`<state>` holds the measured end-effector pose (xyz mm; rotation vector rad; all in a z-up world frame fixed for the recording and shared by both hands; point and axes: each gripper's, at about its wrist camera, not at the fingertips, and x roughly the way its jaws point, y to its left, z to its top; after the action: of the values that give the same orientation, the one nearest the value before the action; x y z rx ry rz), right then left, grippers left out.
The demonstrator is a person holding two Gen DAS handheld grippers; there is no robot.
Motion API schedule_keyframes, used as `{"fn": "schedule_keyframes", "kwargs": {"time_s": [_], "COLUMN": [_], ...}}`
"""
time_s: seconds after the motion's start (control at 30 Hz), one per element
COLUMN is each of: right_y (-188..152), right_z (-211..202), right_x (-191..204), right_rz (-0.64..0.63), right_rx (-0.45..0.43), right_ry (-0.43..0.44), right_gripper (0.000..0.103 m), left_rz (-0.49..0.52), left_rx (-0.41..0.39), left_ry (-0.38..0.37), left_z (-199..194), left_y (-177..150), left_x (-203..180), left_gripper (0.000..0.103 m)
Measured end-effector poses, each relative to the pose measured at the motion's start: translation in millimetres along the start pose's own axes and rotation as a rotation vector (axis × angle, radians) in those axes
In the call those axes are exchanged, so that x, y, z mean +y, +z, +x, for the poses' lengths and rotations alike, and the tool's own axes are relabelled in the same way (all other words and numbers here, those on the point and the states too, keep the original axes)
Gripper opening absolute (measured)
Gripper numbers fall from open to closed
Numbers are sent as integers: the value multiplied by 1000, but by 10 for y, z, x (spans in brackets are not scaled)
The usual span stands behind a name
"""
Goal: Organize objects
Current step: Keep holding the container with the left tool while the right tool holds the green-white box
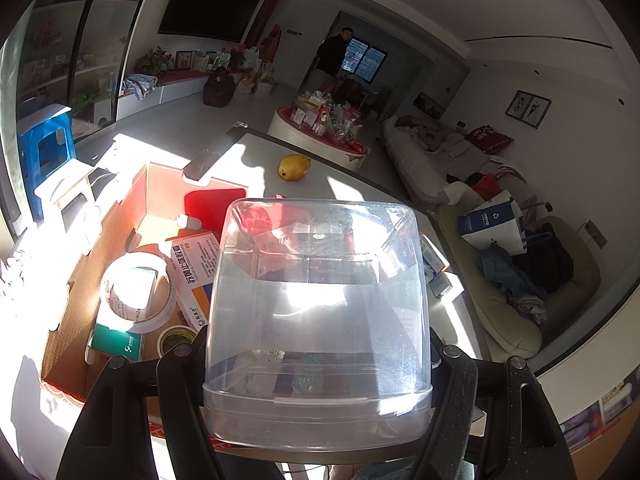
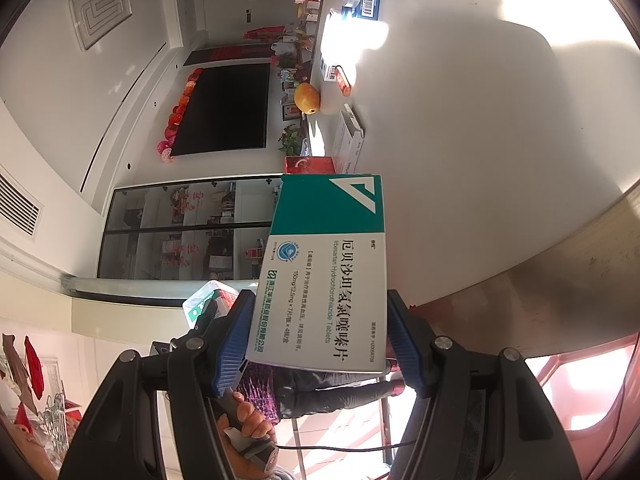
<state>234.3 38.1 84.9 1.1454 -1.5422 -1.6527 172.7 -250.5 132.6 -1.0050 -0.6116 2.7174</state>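
The left gripper (image 1: 318,364) has its fingers (image 1: 182,364) spread wide and pressed on both sides of a clear plastic container (image 1: 316,304), which fills the lower centre of the left wrist view. It is see-through, rounded at the corners, with a rim band nearest the camera. The right gripper (image 2: 322,340) has its blue-padded fingers (image 2: 234,344) about half open, clamped on a teal and white medicine box (image 2: 326,272) at lower centre of its view. Left of the container, an open cardboard box (image 1: 100,240) holds a tape roll (image 1: 138,292) and cartons. A yellow fruit (image 1: 295,167) sits alone on the white table (image 1: 360,196), whose dark edge runs close behind it; bare surface lies around the fruit.
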Motion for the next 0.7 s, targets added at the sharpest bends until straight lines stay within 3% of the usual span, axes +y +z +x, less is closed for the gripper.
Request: {"fn": "schedule_keyframes", "kwargs": {"time_s": [0.7], "right_y": [-15], "right_z": [8], "right_x": [-16], "right_rz": [6], "right_rx": [7], "right_ry": [-11], "right_gripper": [64], "left_rz": [-12], "left_rx": [3], "left_ry": [6], "left_z": [11], "left_y": [4], "left_x": [41], "left_gripper": [76]}}
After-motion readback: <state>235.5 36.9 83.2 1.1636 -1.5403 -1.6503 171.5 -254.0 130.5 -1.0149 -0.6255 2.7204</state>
